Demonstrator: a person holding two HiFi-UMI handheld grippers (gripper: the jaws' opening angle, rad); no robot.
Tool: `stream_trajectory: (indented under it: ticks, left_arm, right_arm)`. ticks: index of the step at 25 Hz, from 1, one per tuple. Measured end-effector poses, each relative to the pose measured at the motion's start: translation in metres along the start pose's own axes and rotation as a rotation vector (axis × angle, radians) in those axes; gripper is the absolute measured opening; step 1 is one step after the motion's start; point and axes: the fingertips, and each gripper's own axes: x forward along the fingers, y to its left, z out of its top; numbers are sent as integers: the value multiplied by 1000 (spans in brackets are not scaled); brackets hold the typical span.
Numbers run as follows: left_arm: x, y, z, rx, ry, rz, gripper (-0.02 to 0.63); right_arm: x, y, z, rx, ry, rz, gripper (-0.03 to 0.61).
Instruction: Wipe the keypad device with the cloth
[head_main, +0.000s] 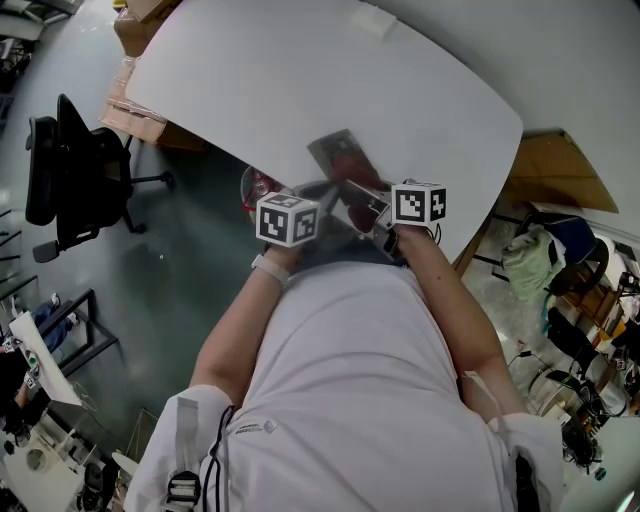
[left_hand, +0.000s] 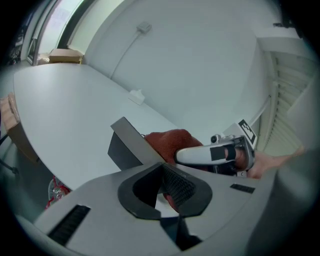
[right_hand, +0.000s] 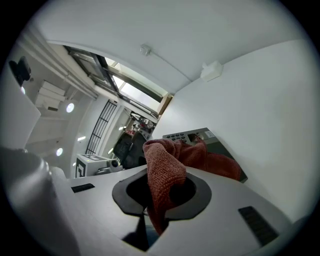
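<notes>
Nothing legible — keys and label on the keypad device (right_hand: 222, 149) are too small to read.

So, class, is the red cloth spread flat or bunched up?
Bunched: the right gripper pinches a raised fold of the red cloth, the rest lying crumpled over the keypad device.

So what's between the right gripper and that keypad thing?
The red cloth: clamped in the right gripper's jaws, it drapes forward onto the keypad device. The right gripper view shows it.
</notes>
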Motion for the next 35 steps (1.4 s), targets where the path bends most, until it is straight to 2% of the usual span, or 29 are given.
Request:
stream_trajectory:
  ticks: [10, 20, 27, 35]
  left_arm:
    - [0, 0, -2, -19, -17, -1, 12]
    - [-1, -2, 0, 6, -21, 9, 12]
    - [0, -2, -1, 43, -12, 18, 12]
    - [0, -3, -2, 54, -15, 8, 12]
  right_arm:
    - [-5, -59, 8, 86, -91, -121, 57]
    - [-2, -108, 21, 54, -57, -254, 57]
    - [2, -112, 26, 36, 22, -277, 58]
    - [13, -80, 26, -88, 92, -271, 58]
